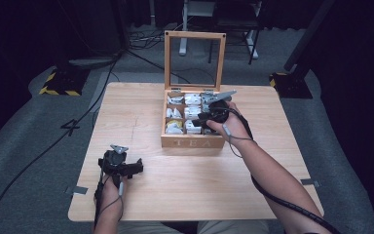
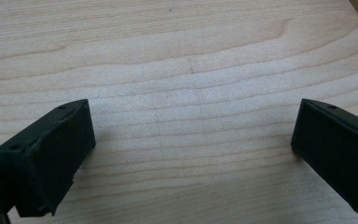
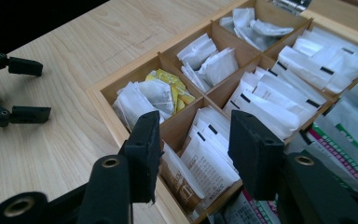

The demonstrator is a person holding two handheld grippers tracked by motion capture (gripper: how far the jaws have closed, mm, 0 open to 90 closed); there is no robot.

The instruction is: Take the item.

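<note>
Two jaws of right gripper (image 3: pixel 196 154), partly open and empty, straddle upright sachets (image 3: pixel 209 158) just below in box (image 1: pixel 193 142); left gripper (image 1: pixel 135 167) idles wide, well apart.

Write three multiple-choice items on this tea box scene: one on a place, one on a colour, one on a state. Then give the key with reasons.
1. Where is the right gripper?
A. Over the open tea box
B. Flat on the bare table beside the left gripper
C. On the floor behind the table

2. What colour are the packets mixed with white ones in the near-left compartment in the right gripper view?
A. Blue
B. Yellow
C. Black

3. How does the left gripper stand?
A. Shut on a tea bag
B. Shut on the box lid
C. Open over bare table

Key: 1 A, the high view shows it above the compartments; 2 B, yellow shows between the white sachets; 3 C, the left gripper view shows the jaws wide apart with only wood between them.
</note>
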